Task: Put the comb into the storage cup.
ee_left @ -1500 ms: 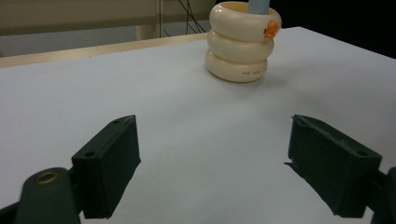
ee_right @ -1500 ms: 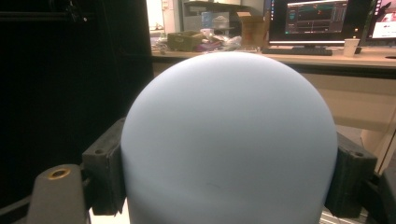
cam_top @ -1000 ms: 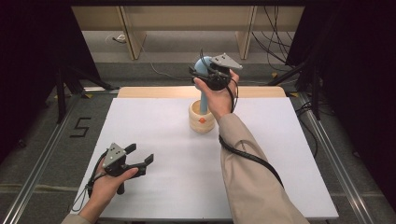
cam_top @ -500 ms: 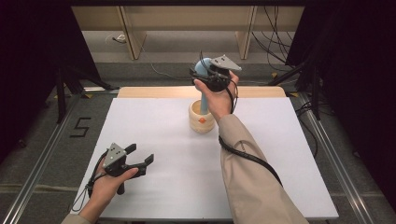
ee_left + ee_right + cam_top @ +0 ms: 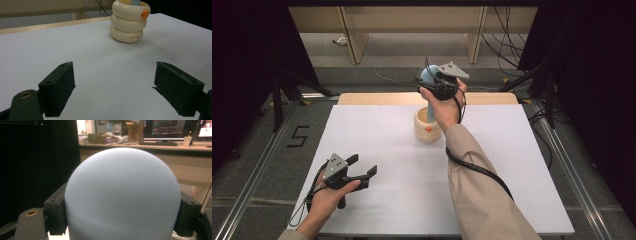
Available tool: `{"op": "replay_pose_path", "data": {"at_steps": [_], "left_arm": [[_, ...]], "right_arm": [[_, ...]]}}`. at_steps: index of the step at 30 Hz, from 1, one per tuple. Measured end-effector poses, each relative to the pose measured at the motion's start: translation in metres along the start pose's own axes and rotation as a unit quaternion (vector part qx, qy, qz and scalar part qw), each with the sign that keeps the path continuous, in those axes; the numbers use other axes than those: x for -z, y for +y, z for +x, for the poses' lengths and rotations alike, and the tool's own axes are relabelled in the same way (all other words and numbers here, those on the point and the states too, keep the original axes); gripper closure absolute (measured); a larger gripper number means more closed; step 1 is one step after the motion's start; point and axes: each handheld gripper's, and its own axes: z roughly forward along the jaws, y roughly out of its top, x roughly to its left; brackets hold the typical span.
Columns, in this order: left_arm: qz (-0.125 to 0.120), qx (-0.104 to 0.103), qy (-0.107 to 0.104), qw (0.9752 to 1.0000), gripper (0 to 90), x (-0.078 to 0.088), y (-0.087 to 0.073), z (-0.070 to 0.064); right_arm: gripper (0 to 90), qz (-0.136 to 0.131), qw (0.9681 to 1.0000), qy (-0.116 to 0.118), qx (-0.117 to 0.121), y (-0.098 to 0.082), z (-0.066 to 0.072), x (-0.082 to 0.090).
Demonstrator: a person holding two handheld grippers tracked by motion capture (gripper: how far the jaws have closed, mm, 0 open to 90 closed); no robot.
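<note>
In the high view the right gripper (image 5: 438, 82) is raised over the far middle of the white worktop (image 5: 412, 165), its fingers closed on the pale blue, smooth, matte ball-shaped head (image 5: 428, 76) of a pestle-like stick whose light blue shaft (image 5: 431, 111) drops straight below the fingers into a cream, ribbed, ring-stacked cup with a small orange knob (image 5: 428, 127); gripping the rounded top probably lets the stick be lifted out upright without tipping the cup. The left gripper (image 5: 358, 169) hangs low over the near left of the worktop, well apart from the cup, its fingers spread wide with nothing between them, seemingly waiting in reserve. In the left gripper view the two black fingers (image 5: 58, 91) stand far apart over bare white surface, and the cream cup (image 5: 128, 23) stands well ahead of them, slightly right, with the blue shaft (image 5: 135, 2) rising from its mouth. In the right gripper view the blue ball (image 5: 122, 195) sits squarely between the fingers (image 5: 55, 213), which press on both its sides.
</note>
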Motion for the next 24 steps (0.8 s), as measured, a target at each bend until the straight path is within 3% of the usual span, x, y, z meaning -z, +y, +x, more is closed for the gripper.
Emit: {"op": "replay_pose_path", "data": {"at_steps": [24], "left_arm": [[0.001, -0.001, -0.004, 1.0000, 16.2, -0.001, -0.001, -0.001]], "right_arm": [[20.4, 0.010, 0.9999, -0.004, 0.003, -0.014, 0.000, -0.007]]}}
